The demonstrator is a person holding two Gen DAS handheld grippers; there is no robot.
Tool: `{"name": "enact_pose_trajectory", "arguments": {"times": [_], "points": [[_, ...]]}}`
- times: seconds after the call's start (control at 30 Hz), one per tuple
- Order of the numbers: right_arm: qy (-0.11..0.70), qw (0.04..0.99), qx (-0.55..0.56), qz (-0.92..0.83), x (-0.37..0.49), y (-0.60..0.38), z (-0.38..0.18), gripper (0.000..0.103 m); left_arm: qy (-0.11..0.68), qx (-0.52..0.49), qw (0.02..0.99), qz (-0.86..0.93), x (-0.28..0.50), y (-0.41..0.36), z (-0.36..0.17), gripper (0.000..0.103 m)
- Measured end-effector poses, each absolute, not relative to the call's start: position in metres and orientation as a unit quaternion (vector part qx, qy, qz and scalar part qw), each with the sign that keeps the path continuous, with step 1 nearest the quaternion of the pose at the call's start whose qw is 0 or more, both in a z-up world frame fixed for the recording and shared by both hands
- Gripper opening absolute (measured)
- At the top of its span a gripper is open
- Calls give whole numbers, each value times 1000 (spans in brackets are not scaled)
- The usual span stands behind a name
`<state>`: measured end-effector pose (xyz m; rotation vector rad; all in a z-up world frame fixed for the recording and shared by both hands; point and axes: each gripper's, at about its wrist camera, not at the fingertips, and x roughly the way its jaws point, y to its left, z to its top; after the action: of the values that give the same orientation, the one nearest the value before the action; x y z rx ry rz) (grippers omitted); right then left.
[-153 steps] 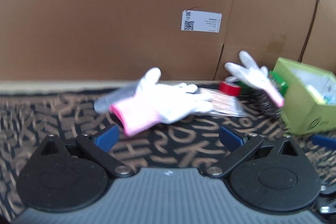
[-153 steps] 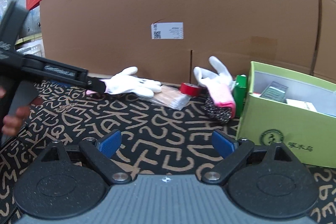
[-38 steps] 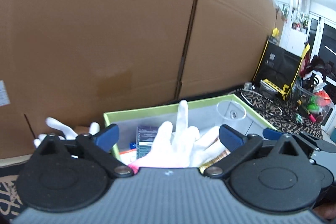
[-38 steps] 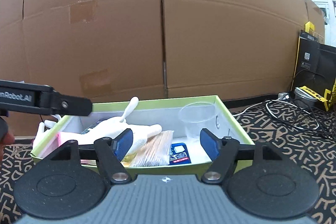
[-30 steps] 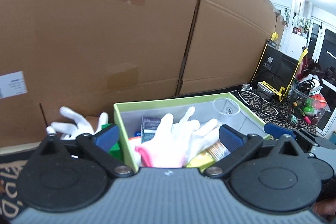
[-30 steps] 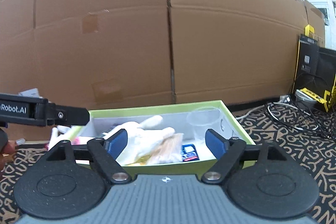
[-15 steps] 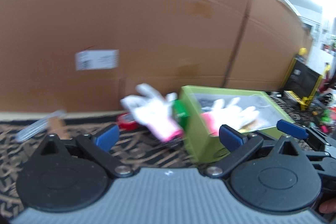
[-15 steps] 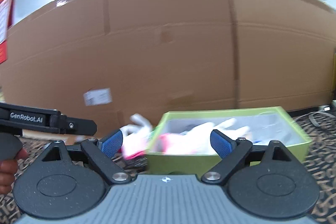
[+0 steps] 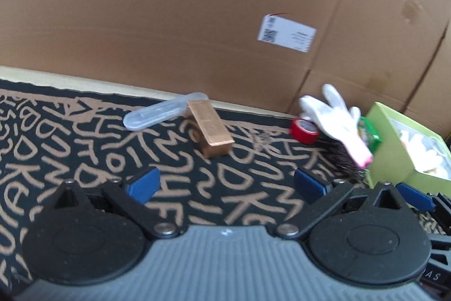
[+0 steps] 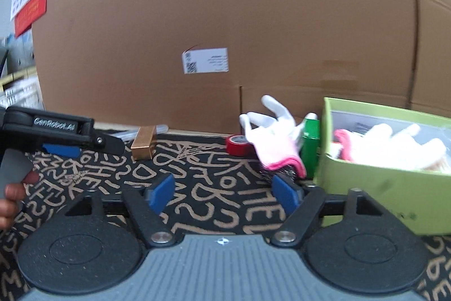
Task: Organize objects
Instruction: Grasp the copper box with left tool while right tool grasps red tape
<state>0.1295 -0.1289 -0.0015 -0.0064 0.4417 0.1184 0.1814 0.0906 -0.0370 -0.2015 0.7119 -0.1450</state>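
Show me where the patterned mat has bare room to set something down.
The widest free patch of the black-and-tan patterned mat lies left of the copper-coloured rectangular block and in front of the clear plastic tube. Another patch lies between the block and the red tape roll. By the green cardboard box it is crowded: white pink-cuffed glove, green bottle.

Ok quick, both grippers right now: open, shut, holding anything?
Left gripper: open, nothing between its pads, over the patterned mat.
Right gripper: open and empty, its jaws have just been closing.
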Motion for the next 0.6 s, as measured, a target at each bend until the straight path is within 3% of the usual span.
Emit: {"name": "enact_pose_trajectory", "arguments": {"times": [0.13, 0.3, 0.47, 0.6], "points": [[231, 971, -8, 65, 160, -121, -6, 62, 351, -76, 930, -75, 204, 85, -41, 103], [262, 962, 11, 72, 201, -117, -18, 60, 354, -58, 931, -69, 232, 76, -45, 102], [274, 961, 3, 29, 238, -114, -29, 61, 378, -50, 923, -57, 263, 74, -60, 87], [285, 958, -1, -10, 264, -115, -35, 61, 391, -55, 917, -61, 277, 77, -69, 64]]}}
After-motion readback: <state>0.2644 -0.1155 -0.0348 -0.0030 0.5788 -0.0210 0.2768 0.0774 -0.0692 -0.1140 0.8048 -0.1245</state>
